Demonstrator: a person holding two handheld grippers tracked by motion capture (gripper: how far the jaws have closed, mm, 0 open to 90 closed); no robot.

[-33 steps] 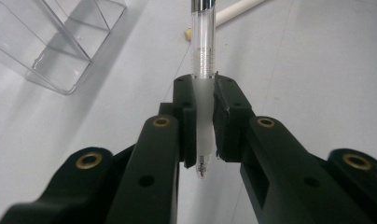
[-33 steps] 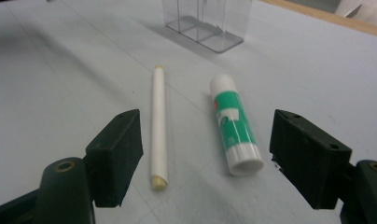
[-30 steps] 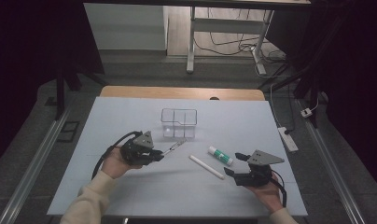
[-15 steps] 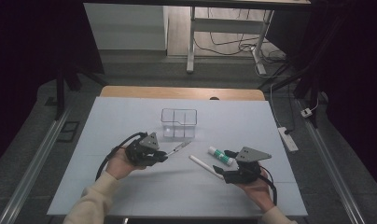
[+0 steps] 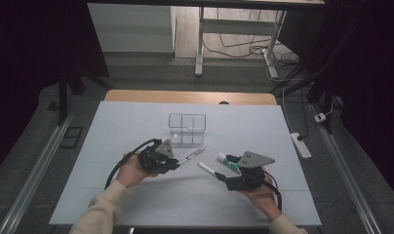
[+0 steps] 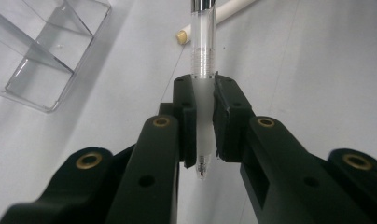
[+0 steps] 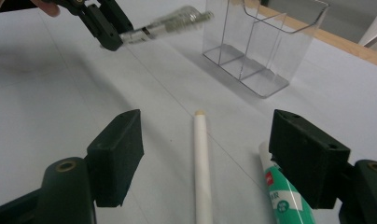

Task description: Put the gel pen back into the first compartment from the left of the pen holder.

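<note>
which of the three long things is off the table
The clear pen, shut in the left gripper. The white stick and green tube lie flat.

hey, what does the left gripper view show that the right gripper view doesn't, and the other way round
Left gripper view: the left gripper shut on the clear pen up close, the pen's tip poking out behind the pads.

Right gripper view: the right gripper open, its jaws wide apart either side of the white stick, and the green and white tube beside its right jaw.

Both: the pen held by the left gripper, the white stick lying on the table, and the clear divided box, which looks empty.
</note>
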